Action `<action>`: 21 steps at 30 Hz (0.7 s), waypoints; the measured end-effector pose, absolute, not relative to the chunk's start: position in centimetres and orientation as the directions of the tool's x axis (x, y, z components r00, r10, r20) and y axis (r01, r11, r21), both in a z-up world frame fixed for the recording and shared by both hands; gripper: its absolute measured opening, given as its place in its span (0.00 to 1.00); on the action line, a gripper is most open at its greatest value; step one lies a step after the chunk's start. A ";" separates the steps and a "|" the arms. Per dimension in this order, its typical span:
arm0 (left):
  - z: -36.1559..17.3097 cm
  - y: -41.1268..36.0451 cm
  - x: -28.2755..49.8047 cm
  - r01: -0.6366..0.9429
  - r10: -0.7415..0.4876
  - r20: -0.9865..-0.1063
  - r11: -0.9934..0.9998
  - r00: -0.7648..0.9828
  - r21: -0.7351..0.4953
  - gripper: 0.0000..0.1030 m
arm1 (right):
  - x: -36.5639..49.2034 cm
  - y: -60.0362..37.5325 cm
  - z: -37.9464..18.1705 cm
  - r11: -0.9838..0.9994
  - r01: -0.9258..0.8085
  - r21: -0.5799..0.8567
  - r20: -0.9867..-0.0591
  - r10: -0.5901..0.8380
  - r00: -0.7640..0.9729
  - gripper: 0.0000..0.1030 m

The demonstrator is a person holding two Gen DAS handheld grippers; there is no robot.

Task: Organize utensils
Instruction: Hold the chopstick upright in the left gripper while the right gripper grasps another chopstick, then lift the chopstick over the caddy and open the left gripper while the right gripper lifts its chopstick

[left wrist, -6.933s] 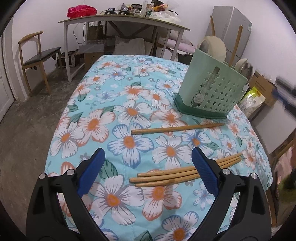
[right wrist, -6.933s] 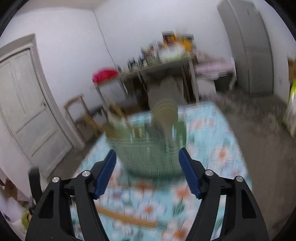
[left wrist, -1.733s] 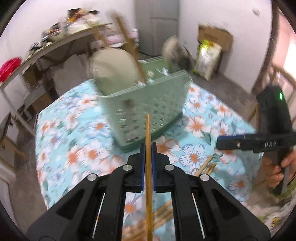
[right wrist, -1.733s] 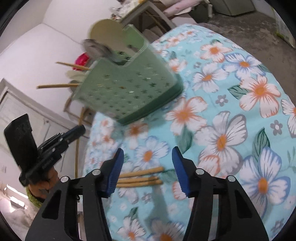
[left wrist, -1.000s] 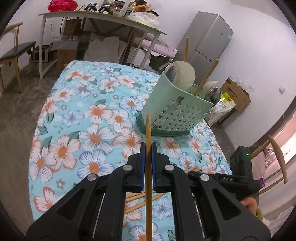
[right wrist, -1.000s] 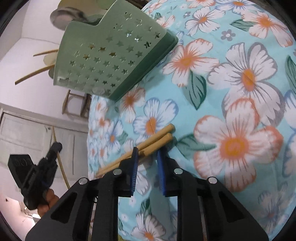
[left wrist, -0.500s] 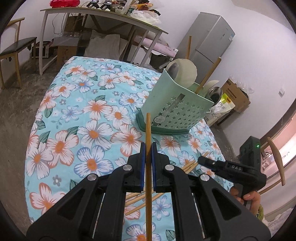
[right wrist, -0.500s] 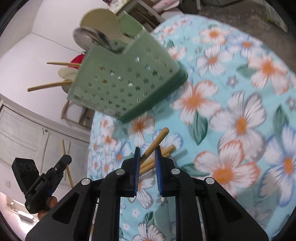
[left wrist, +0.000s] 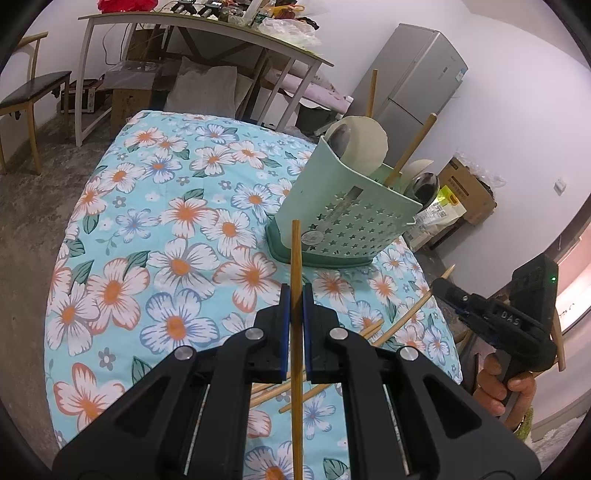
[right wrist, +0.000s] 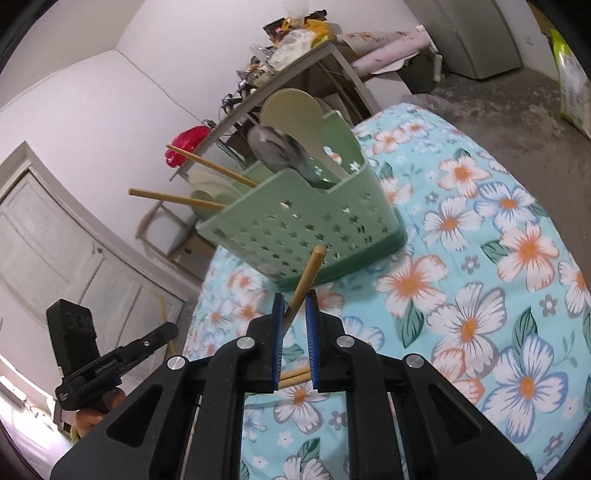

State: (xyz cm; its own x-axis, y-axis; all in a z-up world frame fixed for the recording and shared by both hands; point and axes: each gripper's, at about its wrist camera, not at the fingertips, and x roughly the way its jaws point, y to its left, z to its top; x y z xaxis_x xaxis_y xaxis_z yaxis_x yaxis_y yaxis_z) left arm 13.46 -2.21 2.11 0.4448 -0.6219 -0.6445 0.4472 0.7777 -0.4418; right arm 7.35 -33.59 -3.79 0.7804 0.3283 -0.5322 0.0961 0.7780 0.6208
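Observation:
A pale green star-holed utensil holder [left wrist: 343,221] [right wrist: 303,221] stands on the floral tablecloth [left wrist: 147,221], with spoons and two chopsticks in it. My left gripper [left wrist: 295,291] is shut on a wooden chopstick [left wrist: 296,258] that points toward the holder. My right gripper [right wrist: 294,295] has its jaws closing on another chopstick [right wrist: 308,273], which is raised off the cloth and slants up toward the holder. In the left wrist view the right gripper [left wrist: 443,288] hangs at the table's right edge. Loose chopsticks [left wrist: 269,395] [right wrist: 295,374] lie on the cloth below both grippers.
A long cluttered table [left wrist: 207,26] stands behind, with a grey fridge [left wrist: 417,81] to its right and a chair [left wrist: 29,88] at the left. A cardboard box [left wrist: 469,188] sits on the floor beyond the holder. A white door [right wrist: 55,251] is behind the left gripper [right wrist: 162,332].
My right gripper has risen from the cloth and rolled, lifting one chopstick out of the loose pile. The left gripper and its chopstick have stayed put.

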 end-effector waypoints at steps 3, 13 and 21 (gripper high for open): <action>2.1 -2.2 13.4 0.447 -0.622 -0.644 0.778 0.445 -0.442 0.05 | 7.1 -33.3 -3.2 0.774 0.055 0.631 -0.497 0.349 0.794 0.10; 2.5 -2.6 13.3 0.451 -0.625 -0.643 0.775 0.443 -0.443 0.05 | 6.5 -33.1 -2.5 0.735 -0.026 0.678 -0.421 0.417 0.805 0.07; 2.4 -2.7 13.4 0.446 -0.624 -0.644 0.776 0.443 -0.445 0.05 | 6.0 -32.6 -1.2 0.748 -0.083 0.659 -0.382 0.428 0.819 0.06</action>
